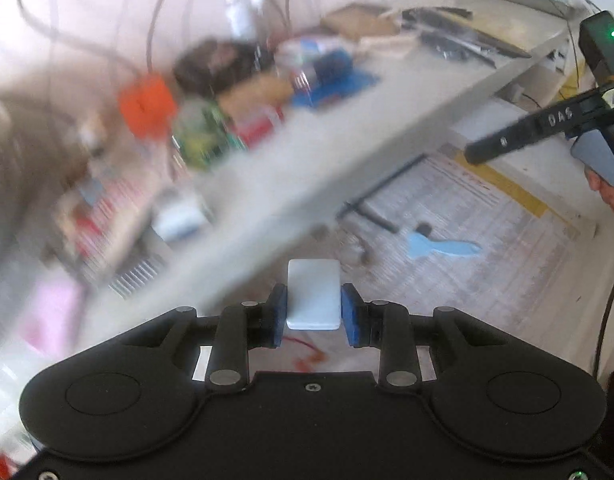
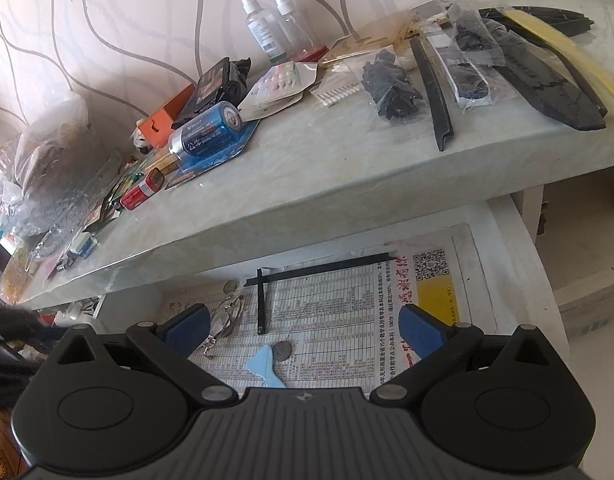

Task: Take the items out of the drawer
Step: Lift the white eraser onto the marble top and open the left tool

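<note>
I've got the left gripper (image 1: 314,314) pinched on a small white block (image 1: 314,294), its blue pads pressing both sides, held above the newspaper-lined drawer (image 2: 519,264) — so I'd judge this the carry-out step for that item. The left view is badly smeared, so I can't say how near the tabletop (image 2: 347,168) it is. Next I must set it on a bare patch there, while the right gripper (image 2: 305,330) hangs spread and empty over the blue scrap (image 2: 265,362) and coin (image 2: 282,349).
</note>
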`<state>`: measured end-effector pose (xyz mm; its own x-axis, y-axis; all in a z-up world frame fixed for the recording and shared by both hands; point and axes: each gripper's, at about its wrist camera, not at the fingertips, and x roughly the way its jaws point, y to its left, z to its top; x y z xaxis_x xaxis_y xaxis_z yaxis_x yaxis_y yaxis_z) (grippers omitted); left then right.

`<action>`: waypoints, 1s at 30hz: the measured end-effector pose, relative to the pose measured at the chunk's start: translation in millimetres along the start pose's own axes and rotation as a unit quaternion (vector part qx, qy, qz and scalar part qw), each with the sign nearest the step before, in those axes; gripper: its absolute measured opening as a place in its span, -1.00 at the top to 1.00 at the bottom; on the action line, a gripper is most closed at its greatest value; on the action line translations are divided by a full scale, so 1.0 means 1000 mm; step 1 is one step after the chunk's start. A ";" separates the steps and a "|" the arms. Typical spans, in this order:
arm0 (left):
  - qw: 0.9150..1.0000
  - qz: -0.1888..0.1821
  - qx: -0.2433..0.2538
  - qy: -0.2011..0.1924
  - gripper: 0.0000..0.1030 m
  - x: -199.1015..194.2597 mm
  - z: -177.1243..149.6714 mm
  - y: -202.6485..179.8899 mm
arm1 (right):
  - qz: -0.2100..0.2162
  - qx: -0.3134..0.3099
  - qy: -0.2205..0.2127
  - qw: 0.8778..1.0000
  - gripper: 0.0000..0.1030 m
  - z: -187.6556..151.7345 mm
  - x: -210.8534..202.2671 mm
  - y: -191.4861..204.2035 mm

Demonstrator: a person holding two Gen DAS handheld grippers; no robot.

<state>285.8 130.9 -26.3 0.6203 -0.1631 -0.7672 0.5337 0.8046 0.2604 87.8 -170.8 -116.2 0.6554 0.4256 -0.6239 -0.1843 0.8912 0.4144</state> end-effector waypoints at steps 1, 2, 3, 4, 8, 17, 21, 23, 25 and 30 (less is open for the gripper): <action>1.000 0.007 0.013 -0.002 0.46 -0.002 0.005 0.004 | 0.000 0.000 0.000 1.000 -1.00 0.000 0.000 0.000; 1.000 0.012 0.024 -0.001 0.46 -0.002 0.010 0.007 | -0.001 0.000 0.000 1.000 -1.00 0.000 0.000 0.000; 0.999 0.016 0.035 0.000 0.46 -0.002 0.014 0.012 | -0.001 0.000 -0.001 1.000 -1.00 0.000 0.000 0.000; 0.999 0.019 0.043 0.002 0.46 -0.002 0.017 0.017 | -0.002 0.001 -0.001 1.000 -1.00 0.000 0.000 -0.001; 0.998 0.016 0.057 0.009 0.45 0.000 0.027 0.031 | -0.004 0.004 -0.002 1.000 -1.00 0.000 -0.001 -0.002; 0.993 -0.077 0.066 0.055 0.45 0.008 0.040 0.067 | -0.003 0.003 -0.002 1.000 -1.00 0.000 -0.001 -0.003; 0.989 -0.094 0.082 0.082 0.29 0.022 0.045 0.081 | -0.003 0.003 -0.004 1.000 -1.00 0.000 -0.002 -0.003; 0.986 -0.105 0.093 0.088 0.16 0.026 0.047 0.086 | -0.004 0.004 -0.005 1.000 -1.00 0.000 -0.003 -0.003; 0.984 -0.106 0.106 0.093 0.13 0.027 0.049 0.085 | -0.004 0.004 -0.006 1.000 -1.00 0.000 -0.003 -0.003; 0.979 -0.077 0.159 0.101 0.10 0.022 0.049 0.074 | -0.003 0.002 -0.003 1.000 -1.00 0.000 -0.003 -0.002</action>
<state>366.7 158.7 4.5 0.4092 -0.1274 -0.9035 0.7845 0.5547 0.2770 86.4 -173.8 -115.5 0.6612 0.4199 -0.6217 -0.1772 0.8926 0.4145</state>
